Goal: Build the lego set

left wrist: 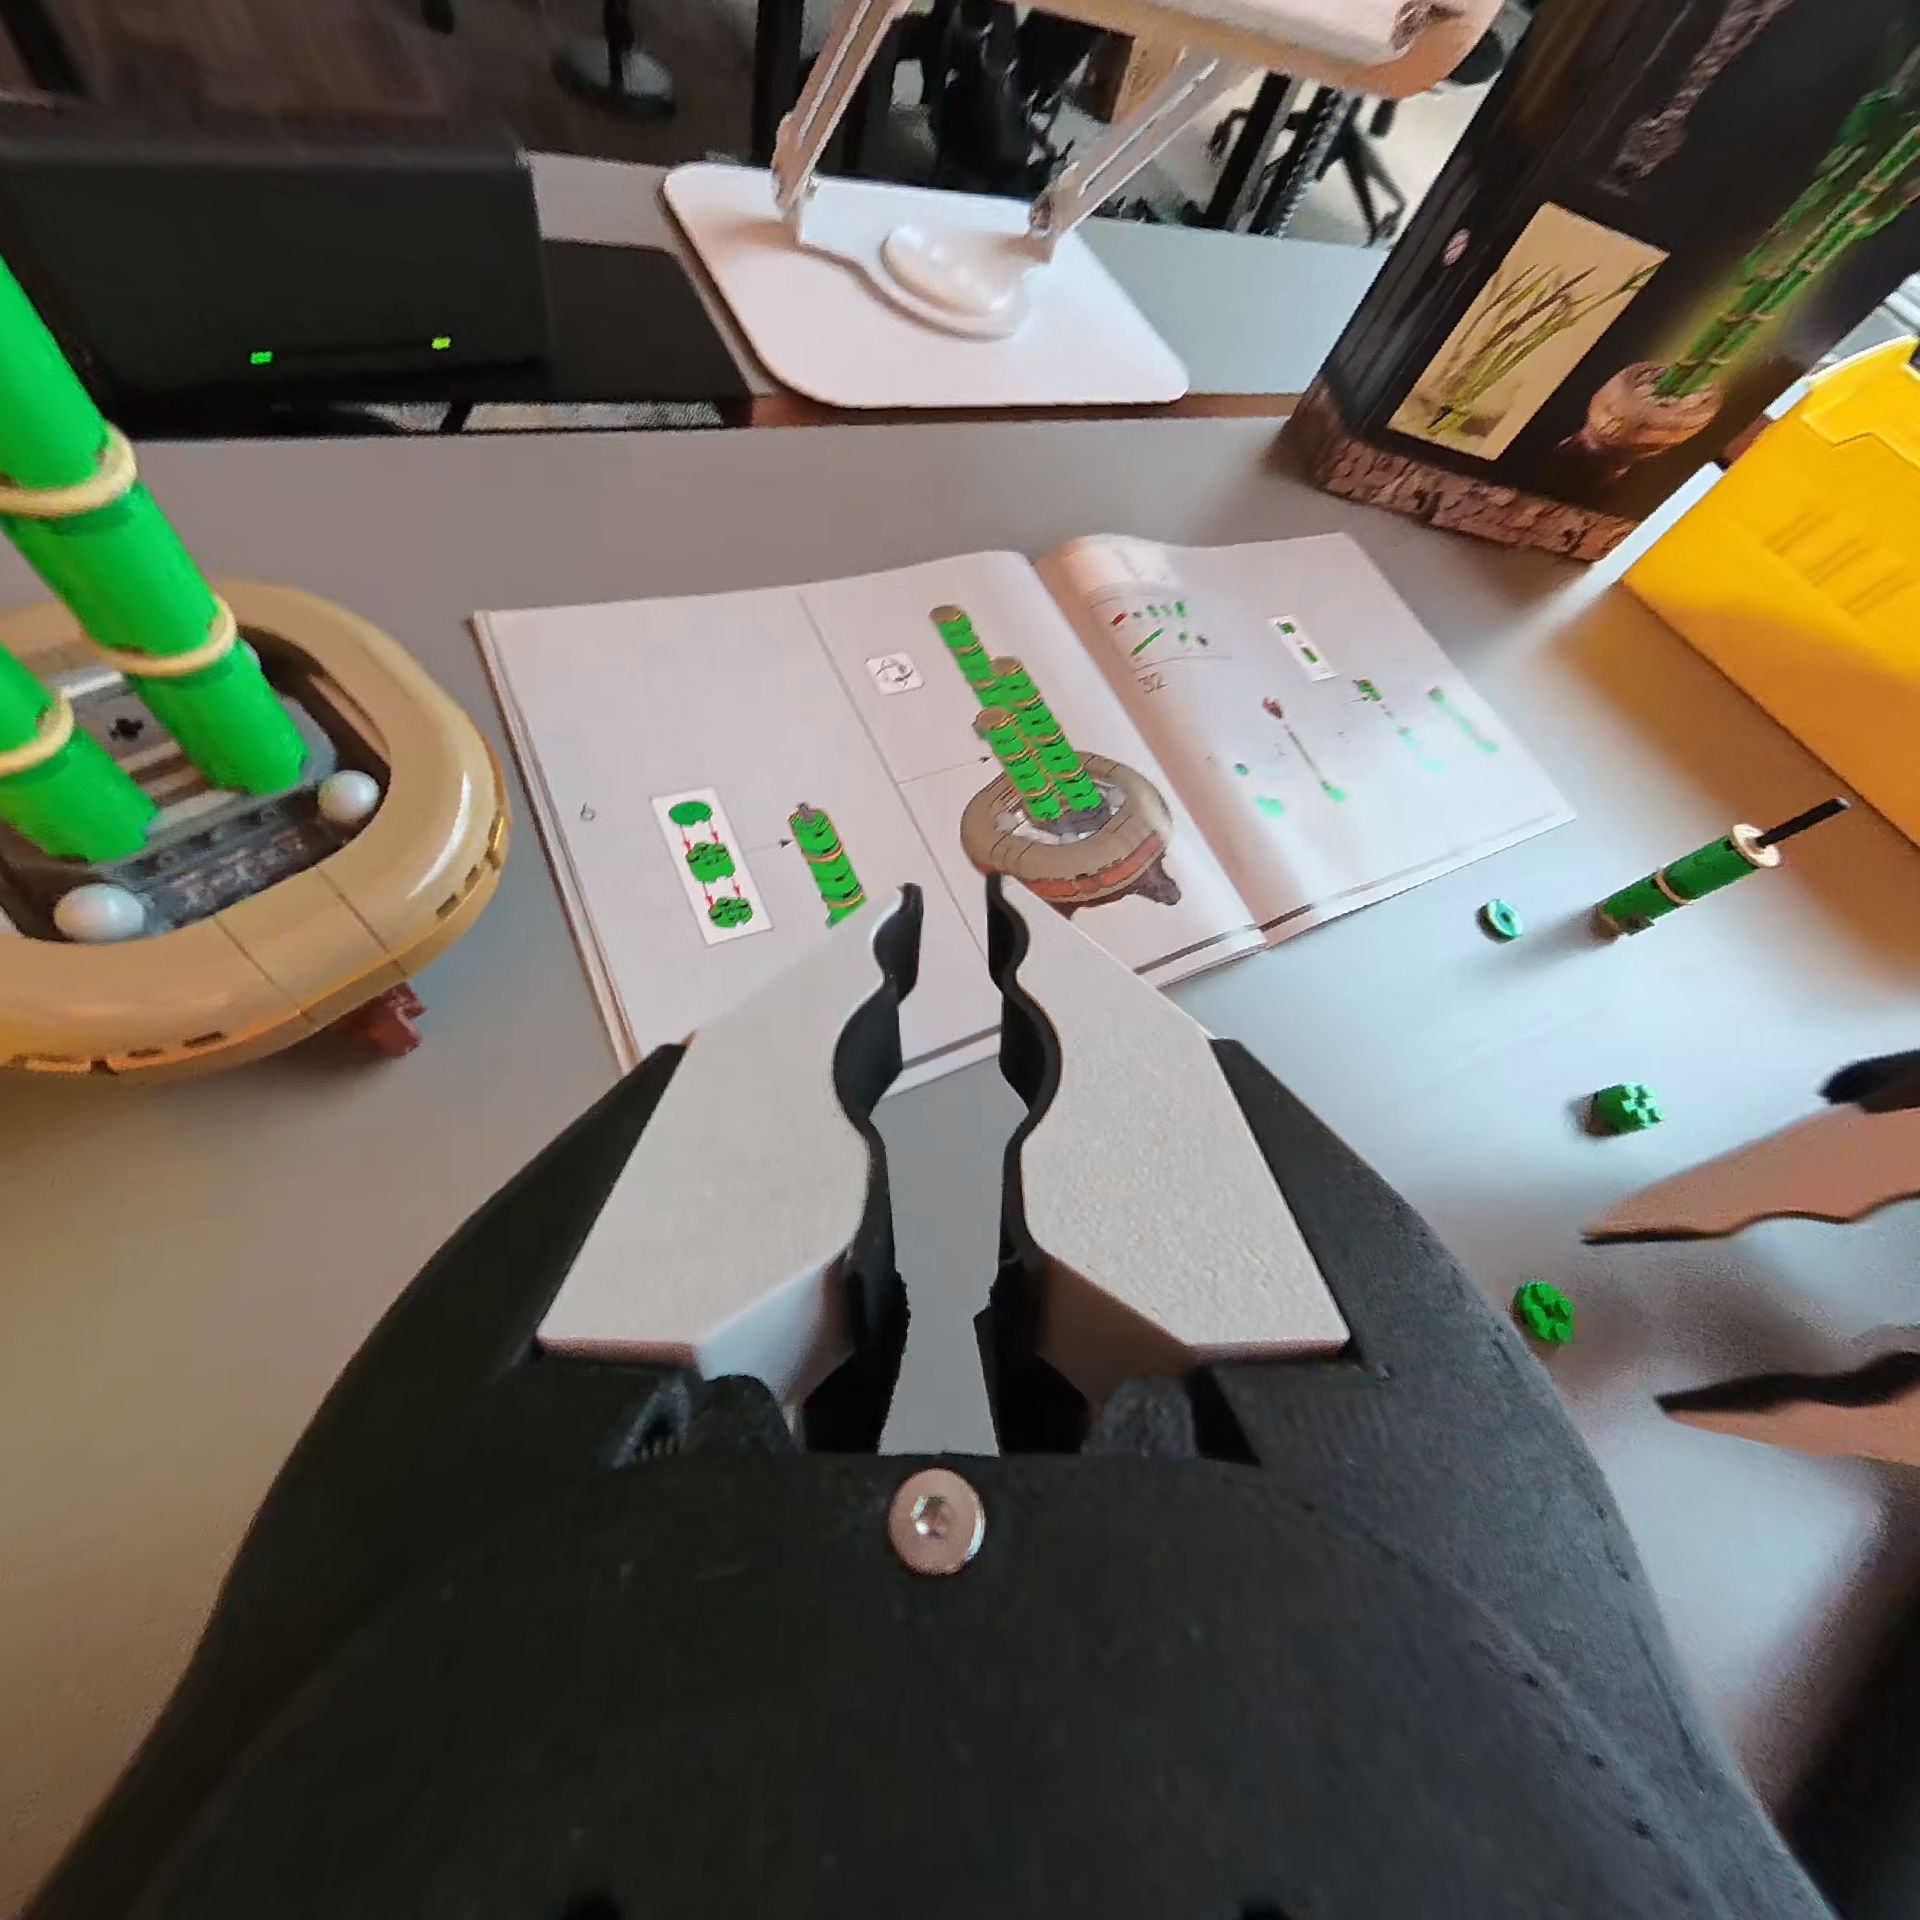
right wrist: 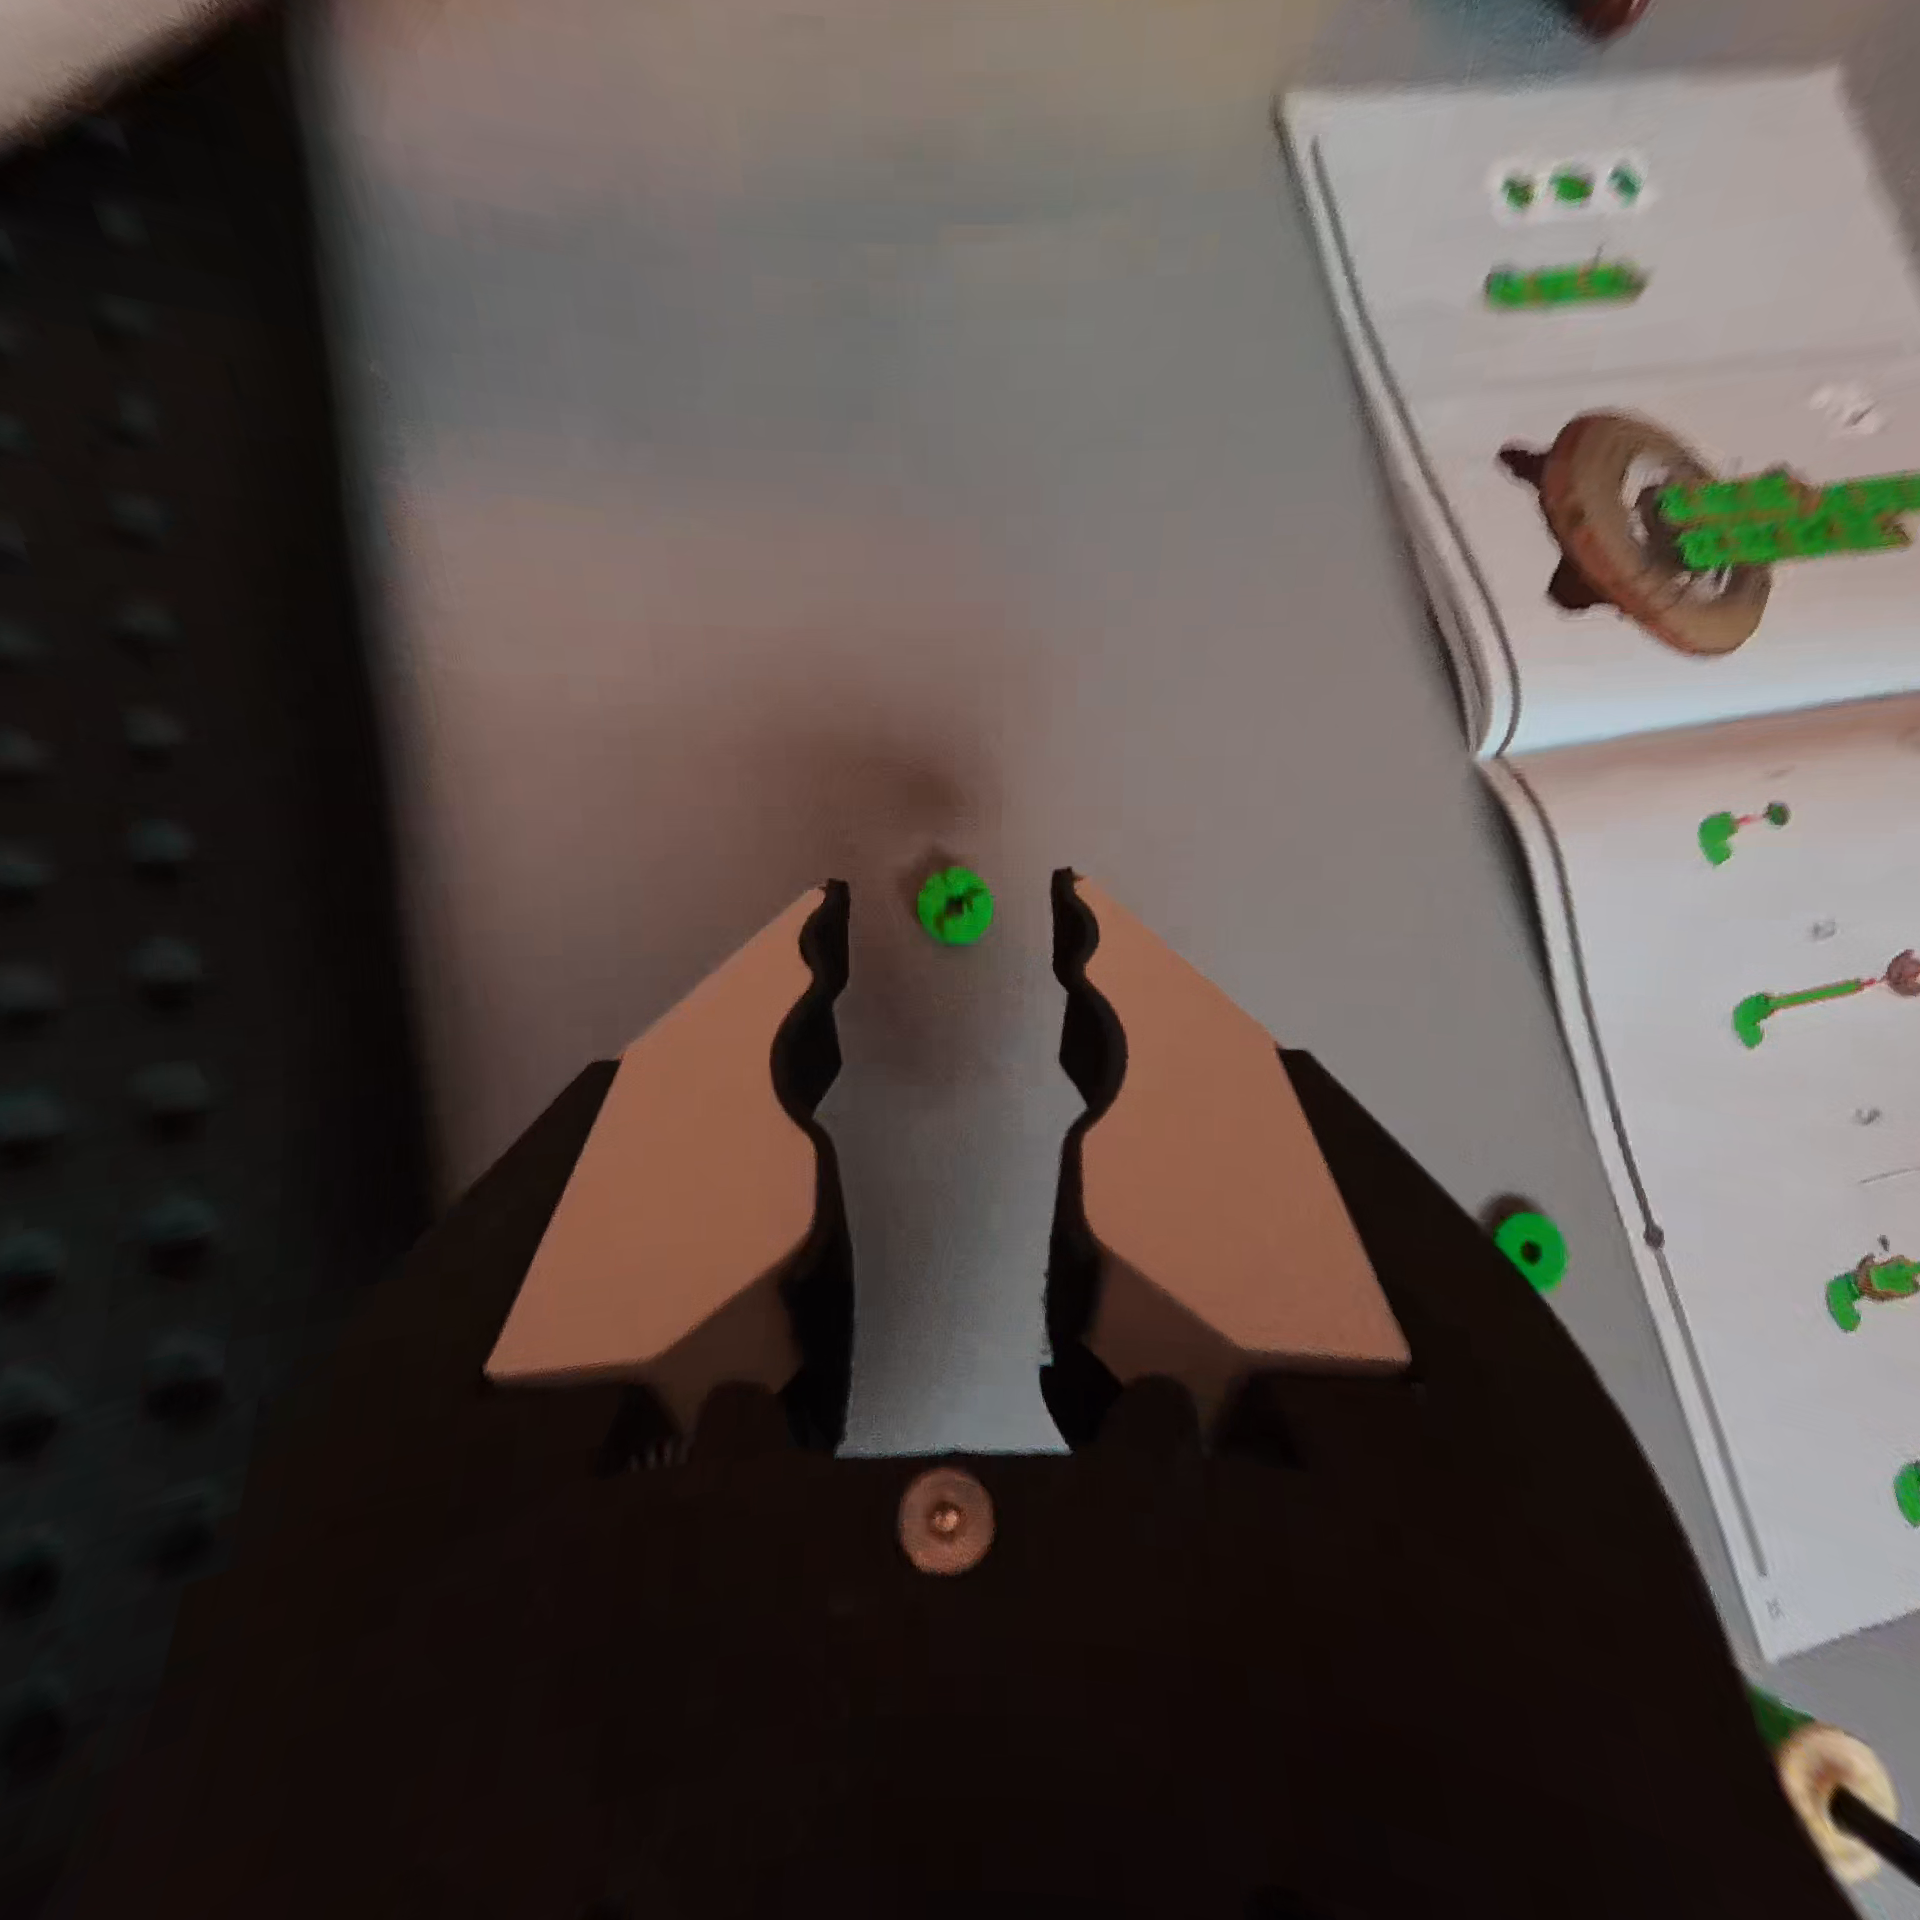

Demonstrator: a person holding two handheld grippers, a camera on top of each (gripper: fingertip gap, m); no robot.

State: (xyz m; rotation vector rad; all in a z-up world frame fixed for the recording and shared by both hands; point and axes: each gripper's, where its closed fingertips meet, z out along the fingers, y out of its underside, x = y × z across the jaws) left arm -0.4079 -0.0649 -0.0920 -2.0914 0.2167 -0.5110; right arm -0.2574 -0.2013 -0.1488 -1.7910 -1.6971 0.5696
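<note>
My left gripper (left wrist: 953,891) hovers over the open instruction booklet (left wrist: 727,727), jaws a narrow gap apart and empty. The tan pot (left wrist: 312,935) with green bamboo stalks (left wrist: 114,582) stands at the left. My right gripper (right wrist: 951,883) is open and low over the grey table, with a small green round piece (right wrist: 954,906) lying between its fingertips, untouched. It also shows at the right edge of the left wrist view (left wrist: 1621,1320), by that piece (left wrist: 1545,1311). A short green stalk on a black axle (left wrist: 1694,868) lies on the table.
Two more small green pieces (left wrist: 1626,1107) (left wrist: 1499,918) lie near the stalk. A yellow box (left wrist: 1808,582) and the dark set box (left wrist: 1538,312) stand at the back right, a white stand (left wrist: 935,291) behind. A green ring (right wrist: 1530,1252) lies by the booklet (right wrist: 1662,364); a dark dotted surface (right wrist: 125,831) is left. There is about 20 cm between the tips of the two grippers. To the tan pot (left wrist: 312,935): left tips about 10 cm, right tips about 30 cm.
</note>
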